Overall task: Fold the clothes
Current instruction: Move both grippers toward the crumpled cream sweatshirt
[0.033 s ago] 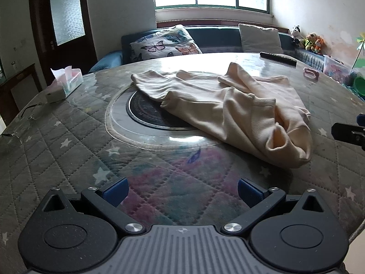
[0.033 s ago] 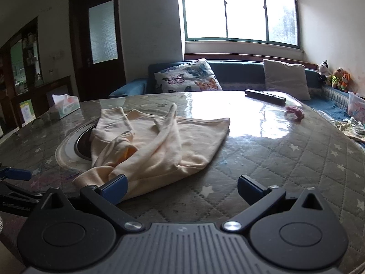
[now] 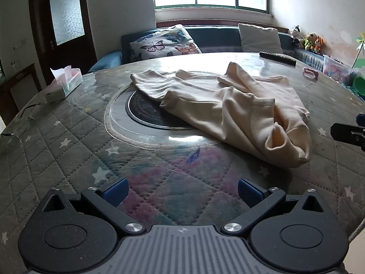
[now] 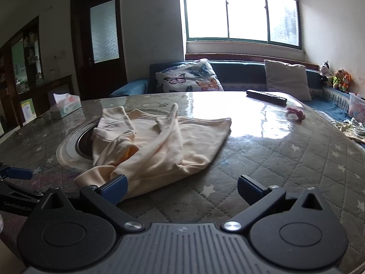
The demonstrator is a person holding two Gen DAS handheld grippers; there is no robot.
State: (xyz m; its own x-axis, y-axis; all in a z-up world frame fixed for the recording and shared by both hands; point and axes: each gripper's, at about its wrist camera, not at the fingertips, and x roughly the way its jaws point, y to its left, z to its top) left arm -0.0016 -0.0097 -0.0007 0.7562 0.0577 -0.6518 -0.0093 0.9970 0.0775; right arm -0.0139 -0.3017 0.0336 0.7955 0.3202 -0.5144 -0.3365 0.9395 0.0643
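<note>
Cream garment (image 3: 230, 111) crumpled on quilted tabletop (image 3: 68, 150), ahead and right of left claw (image 3: 182, 190), just ahead-left of right claw (image 4: 182, 188), both claws wide open, empty

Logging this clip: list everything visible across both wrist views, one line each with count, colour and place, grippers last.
garment: 1, cream, crumpled mid-table, partly over the dark round inset
table: 1, round, grey quilted star cover under clear sheet
round inset: 1, black, table centre
tissue box: 1, pale with pink tissue, far left of the table
remote: 1, black, far side of the table
small pink item: 1, near the remote; kind unclear
glasses: 1, thin frame, left table edge
butterfly cushion: 1, white, on blue sofa
plain cushion: 1, grey-white, on the sofa
plush toys: several, by the right wall
left gripper: open, empty, above near table edge
right gripper: open, empty, left finger overlaps the garment's near edge in the picture
</note>
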